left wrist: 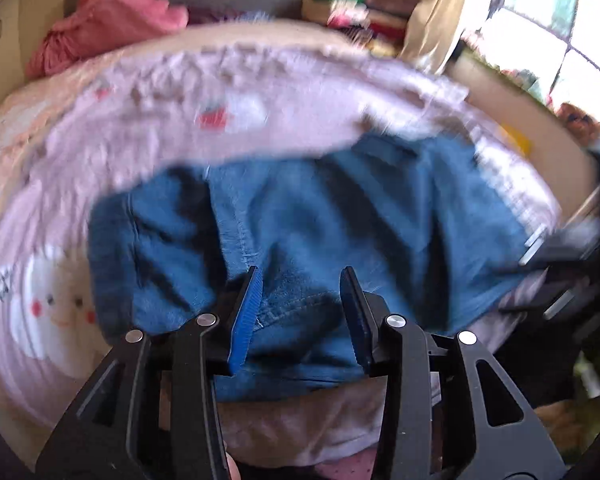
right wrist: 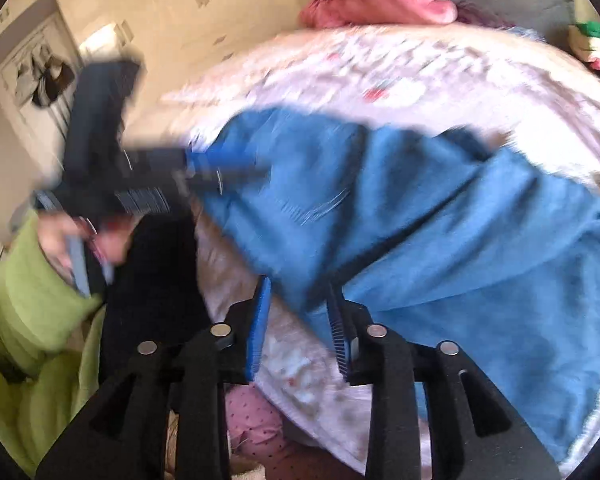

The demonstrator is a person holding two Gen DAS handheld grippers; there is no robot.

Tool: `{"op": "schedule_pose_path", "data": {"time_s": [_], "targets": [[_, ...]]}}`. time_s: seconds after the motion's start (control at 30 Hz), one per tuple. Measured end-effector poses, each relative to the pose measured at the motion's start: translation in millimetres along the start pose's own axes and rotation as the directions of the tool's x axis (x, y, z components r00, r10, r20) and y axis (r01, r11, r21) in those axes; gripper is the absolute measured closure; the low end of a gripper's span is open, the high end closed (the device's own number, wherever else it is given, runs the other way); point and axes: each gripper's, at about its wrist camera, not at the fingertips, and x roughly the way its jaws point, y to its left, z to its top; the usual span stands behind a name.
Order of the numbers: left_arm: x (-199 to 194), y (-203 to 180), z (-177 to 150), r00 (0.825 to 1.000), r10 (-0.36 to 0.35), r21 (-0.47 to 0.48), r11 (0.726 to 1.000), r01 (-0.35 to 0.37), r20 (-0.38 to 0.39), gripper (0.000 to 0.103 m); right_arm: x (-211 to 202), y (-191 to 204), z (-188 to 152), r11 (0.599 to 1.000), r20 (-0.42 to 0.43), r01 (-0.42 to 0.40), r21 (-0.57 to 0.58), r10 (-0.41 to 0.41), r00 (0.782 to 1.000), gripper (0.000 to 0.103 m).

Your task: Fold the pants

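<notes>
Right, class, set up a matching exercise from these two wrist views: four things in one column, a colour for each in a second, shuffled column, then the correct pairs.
Things:
1. pants
2. bedspread
3. crumpled garment at the head of the bed
4. sleeve of the person holding the left gripper

Colours:
A. pale pink with a cartoon print
B. lime green
C. blue
D. coral pink

Pairs: 1-C, 2-A, 3-D, 4-B

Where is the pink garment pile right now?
The pink garment pile lies at the bed's far edge, beyond the pink printed bedspread and the blue jeans; upper left in the left view.
</notes>
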Motion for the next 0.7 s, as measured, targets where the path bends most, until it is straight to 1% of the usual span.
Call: {"op": "schedule_pose_path", "data": {"time_s": [0.03, 0.07, 0.13, 0.23, 0.27, 0.33, 0.4, 0.43, 0.47, 0.53, 0.6, 0.67, 0.7], "targets": [[8, 1, -6, 1.0, 0.014, 0.001, 1.0, -0.014, -0.023, 0.071, -4, -6, 6, 1.0, 0.021, 0.026, 0.007, -0.026, 0.999, 0.066], [13, 4, -11, 0.999, 0.005, -0.009, 1.0, -0.006, -0.034, 0.071, -4, -10, 12, 0.999, 0.029, 0.038, 0.013, -0.039, 0.999, 0.064], [14, 9, -16, 1.0, -0.013, -0.028, 1.0, 0.013, -0.018, 0.071, 1, -17, 23, 0.998, 0.032, 0.056, 0.029, -0.057, 0.998, 0.059], [12, 11, -16, 1.0, -0.02, -0.038, 0.999, 0.02, -0.015, 0.071, 23, -25, 41, 0.997, 0.011, 0.065, 0.044, -0.065, 0.998, 0.056], [13, 12, -16, 1.0, -0.019, -0.037, 0.999, 0.018, -0.014, 0.071, 36, -29, 48, 0.997, -0.011, 0.066, 0.051, -0.065, 0.998, 0.056], [12, 11, -17, 1.0, -0.017, -0.036, 0.999, 0.017, -0.01, 0.071, 61, -35, 51, 0.995, -0.052, 0.072, 0.063, -0.069, 0.996, 0.056], [12, 11, -17, 1.0, -0.018, -0.038, 0.999, 0.017, -0.006, 0.071, 92, -47, 46, 0.991, -0.156, 0.105, 0.083, -0.091, 0.984, 0.056], [13, 11, -16, 1.0, -0.019, -0.04, 0.999, 0.019, -0.003, 0.071, 102, -50, 44, 0.99, -0.179, 0.112, 0.089, -0.095, 0.979, 0.056], [13, 10, -16, 1.0, -0.02, -0.041, 0.999, 0.02, -0.002, 0.071, 105, -52, 44, 0.99, -0.172, 0.111, 0.09, -0.094, 0.981, 0.056], [12, 10, -15, 1.0, -0.025, -0.052, 0.998, 0.025, 0.002, 0.071, 103, -52, 45, 0.991, -0.162, 0.098, 0.092, -0.082, 0.983, 0.056], [5, 11, -12, 0.999, -0.033, -0.066, 0.997, 0.034, 0.012, 0.071, 87, -55, 48, 0.991, -0.136, 0.061, 0.12, -0.044, 0.99, 0.056], [-7, 8, -7, 0.998, -0.045, -0.074, 0.996, 0.047, 0.032, 0.067, 58, -58, 56, 0.991, -0.08, 0.046, 0.124, -0.037, 0.996, 0.056], [-14, 6, -3, 0.997, -0.06, -0.073, 0.995, 0.063, 0.048, 0.061, 46, -59, 59, 0.991, -0.054, 0.051, 0.122, -0.045, 0.998, 0.055]]}}
